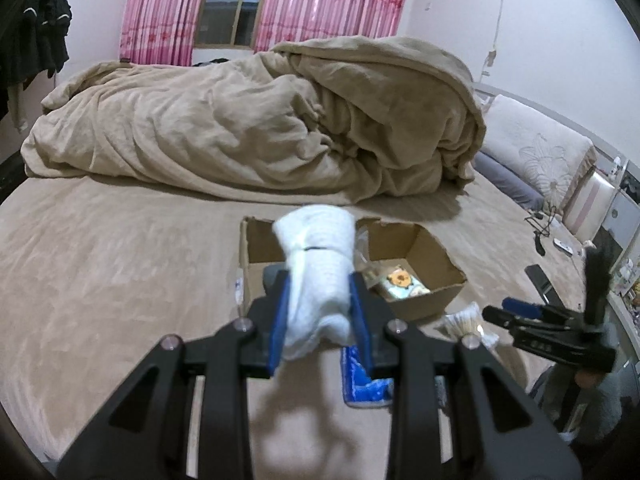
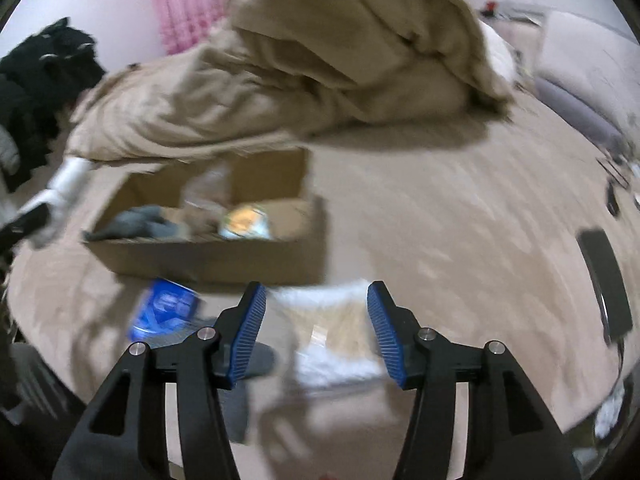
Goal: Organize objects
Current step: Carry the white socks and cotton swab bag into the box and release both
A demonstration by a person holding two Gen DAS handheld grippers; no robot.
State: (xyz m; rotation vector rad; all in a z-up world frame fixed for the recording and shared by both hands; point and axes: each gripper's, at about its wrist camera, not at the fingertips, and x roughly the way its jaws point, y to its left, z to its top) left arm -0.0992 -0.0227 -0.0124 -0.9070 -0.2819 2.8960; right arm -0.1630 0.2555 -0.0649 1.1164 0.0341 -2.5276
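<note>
White rolled socks (image 1: 320, 280) sit clamped in my left gripper (image 1: 320, 312), lifted above the cardboard box (image 1: 424, 280) on the bed for dropping in, while my right gripper (image 2: 316, 332) spreads wide around the cotton swabs (image 2: 340, 332).

Open brown cardboard box (image 1: 416, 276) sits on the tan bed sheet (image 1: 120, 260), in front of the heaped tan duvet (image 1: 248, 132). Rolled white towel (image 1: 320, 276) is held between the left gripper (image 1: 320, 320) pads, before the box. Clear bag of cotton swabs (image 2: 340, 332) lies between the spread right gripper (image 2: 316, 334) fingers; blue packet (image 2: 166, 310) lies left of it.
</note>
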